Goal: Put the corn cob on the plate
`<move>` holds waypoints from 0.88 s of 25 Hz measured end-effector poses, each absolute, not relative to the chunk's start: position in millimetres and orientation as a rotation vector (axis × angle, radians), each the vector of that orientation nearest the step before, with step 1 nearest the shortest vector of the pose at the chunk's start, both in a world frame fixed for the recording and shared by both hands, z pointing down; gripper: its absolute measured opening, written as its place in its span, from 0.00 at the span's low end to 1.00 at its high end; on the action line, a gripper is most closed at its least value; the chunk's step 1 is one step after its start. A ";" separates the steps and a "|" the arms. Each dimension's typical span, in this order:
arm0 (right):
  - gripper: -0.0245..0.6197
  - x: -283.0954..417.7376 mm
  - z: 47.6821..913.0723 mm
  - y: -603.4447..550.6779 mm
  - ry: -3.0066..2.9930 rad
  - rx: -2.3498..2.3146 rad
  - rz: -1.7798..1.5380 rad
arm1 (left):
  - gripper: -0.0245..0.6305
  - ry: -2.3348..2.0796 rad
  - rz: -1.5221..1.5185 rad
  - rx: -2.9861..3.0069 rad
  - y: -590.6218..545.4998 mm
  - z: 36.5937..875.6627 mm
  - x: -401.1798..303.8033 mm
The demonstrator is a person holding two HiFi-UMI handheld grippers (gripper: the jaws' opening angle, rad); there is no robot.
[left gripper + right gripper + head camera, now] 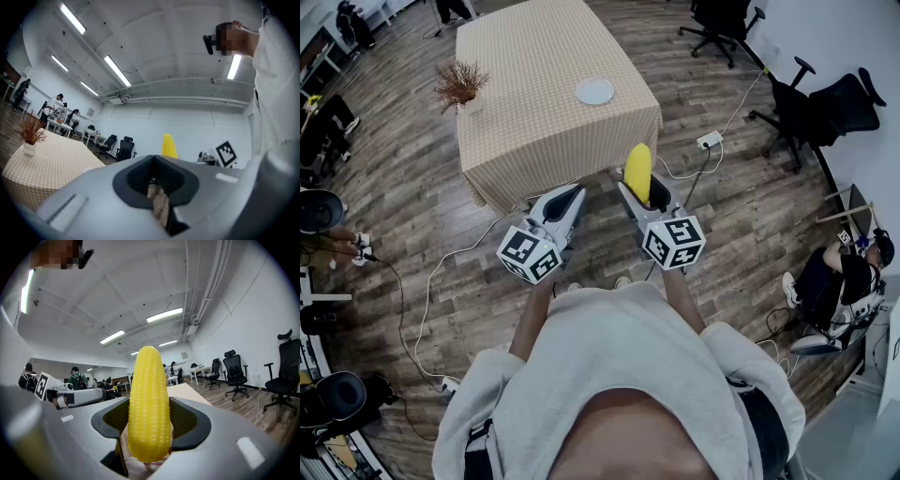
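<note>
Clamped in the right hand-held gripper (150,427), jaws wide and pressing from both sides on the lower part of the corn cob (149,404). Gripped low, probably to leave most of the length free and to keep the pads on the thickest, firmest stretch. Carried in the air in front of the body, short of the bench (534,131), not yet over it.

Standing upright across the line of the jaws: long axis vertical, tapered tip at 12 o'clock in the right gripper view, blunt end at 6 o'clock below the pads. Likely in need of tipping flat before release, so as to lie on the dish and not topple.

Beside it, at 9 o'clock in the head view, the left hand-held gripper (567,197), jaws together on nothing, seemingly just held out of the way.

Farther out, at 11 o'clock from the cob and well apart, the plate (594,91), bare on the checked cloth; at its 9 o'clock, a vase of dry twigs (461,86)
</note>
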State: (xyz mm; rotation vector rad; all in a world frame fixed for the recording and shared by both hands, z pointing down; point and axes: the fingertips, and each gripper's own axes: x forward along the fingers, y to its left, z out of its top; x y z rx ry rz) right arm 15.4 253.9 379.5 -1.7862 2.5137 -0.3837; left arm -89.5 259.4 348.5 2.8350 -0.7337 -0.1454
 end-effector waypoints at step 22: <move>0.44 56.0 388.1 257.3 2.582 -1.710 -0.376 | 0.05 -0.831 -0.158 2.807 262.9 356.8 -49.1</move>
